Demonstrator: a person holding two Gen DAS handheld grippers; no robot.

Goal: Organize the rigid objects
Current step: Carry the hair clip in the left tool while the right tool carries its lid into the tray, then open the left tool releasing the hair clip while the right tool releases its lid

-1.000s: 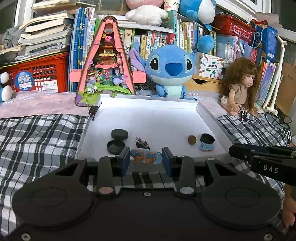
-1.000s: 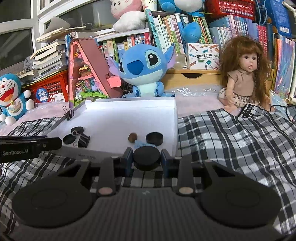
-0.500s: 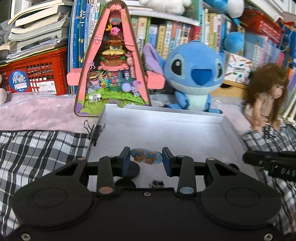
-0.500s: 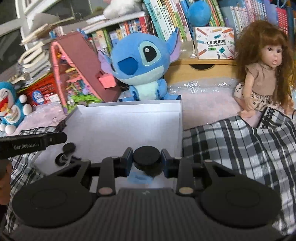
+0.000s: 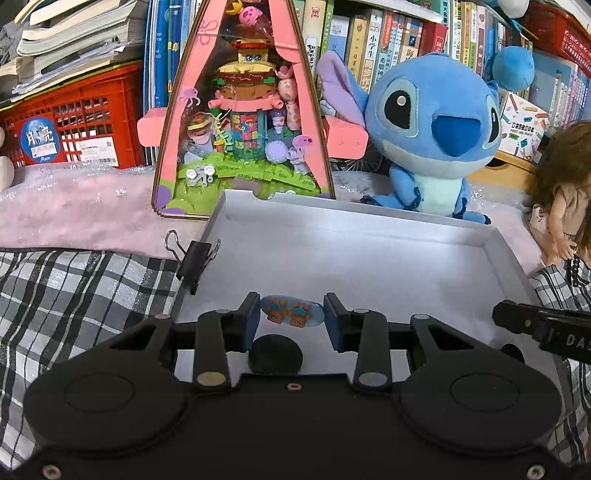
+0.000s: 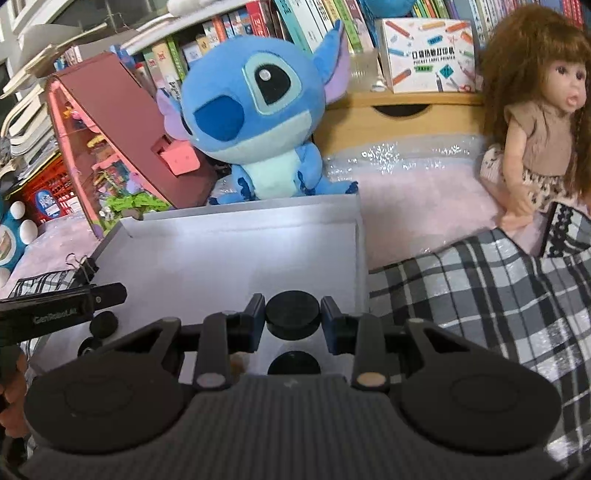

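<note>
Crowded bookshelf [image 5: 388, 33] behind; checked cloth [image 6: 480, 288] below.

Both cameras look forward and down along their fingers, close over the white tray [image 5: 369, 258]; both share the blue plush [image 6: 255, 110] behind it.

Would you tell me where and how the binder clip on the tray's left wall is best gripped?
Grip the binder clip by its black body, from above, jaws across its flat faces. It straddles the tray wall, so a straight lift should slide it off; its thin wire handles look harder to pinch.
</note>
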